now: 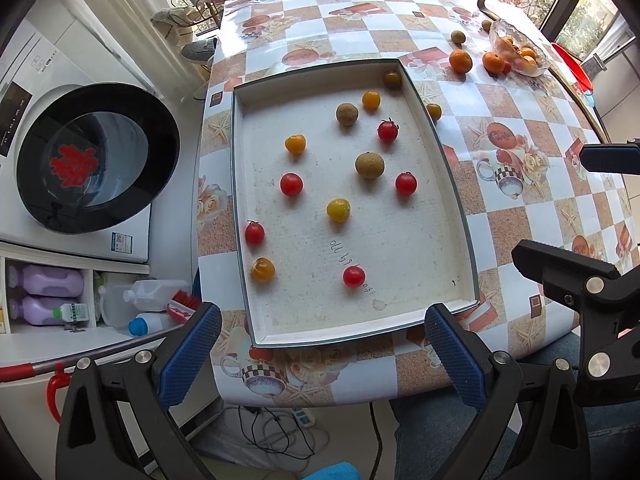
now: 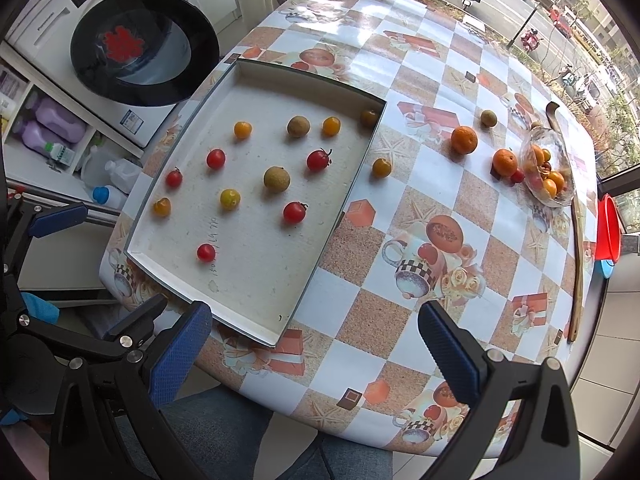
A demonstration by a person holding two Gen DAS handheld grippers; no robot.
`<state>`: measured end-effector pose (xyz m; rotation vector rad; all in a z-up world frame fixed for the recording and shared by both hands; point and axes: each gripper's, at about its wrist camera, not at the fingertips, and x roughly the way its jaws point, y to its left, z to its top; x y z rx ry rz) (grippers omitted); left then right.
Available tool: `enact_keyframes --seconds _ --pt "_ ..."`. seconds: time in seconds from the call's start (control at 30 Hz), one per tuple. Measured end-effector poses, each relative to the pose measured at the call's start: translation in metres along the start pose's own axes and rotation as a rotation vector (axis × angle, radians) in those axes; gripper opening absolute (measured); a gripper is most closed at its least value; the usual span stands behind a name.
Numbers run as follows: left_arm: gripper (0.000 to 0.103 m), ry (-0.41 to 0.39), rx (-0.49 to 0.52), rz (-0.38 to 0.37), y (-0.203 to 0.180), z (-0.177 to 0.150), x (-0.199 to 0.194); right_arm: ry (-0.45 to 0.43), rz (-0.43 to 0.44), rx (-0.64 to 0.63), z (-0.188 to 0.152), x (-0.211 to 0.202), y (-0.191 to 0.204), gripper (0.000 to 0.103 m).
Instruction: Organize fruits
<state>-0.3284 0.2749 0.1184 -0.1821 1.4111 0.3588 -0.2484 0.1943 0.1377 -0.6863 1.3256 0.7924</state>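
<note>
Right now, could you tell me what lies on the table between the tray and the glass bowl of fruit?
In the right wrist view, between the tray and the glass bowl lie two oranges, a brown fruit, a red tomato and a yellow tomato.

The brownish round fruit in the far right corner of the shallow white tray (image 1: 392, 80) is half hidden by the tray's wall. The clear glass bowl of small orange fruits (image 2: 547, 168) blurs its contents; their count cannot be told. The red plastic basin (image 2: 608, 226) is cut off by the right edge.
</note>
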Motion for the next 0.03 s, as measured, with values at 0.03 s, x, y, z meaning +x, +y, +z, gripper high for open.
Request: enact_keyframes --seconds 0.03 --pt "0.102 0.000 0.001 0.001 -0.0006 0.0000 -0.0002 0.001 0.001 0.004 -0.0003 0.0004 0.0007 0.103"
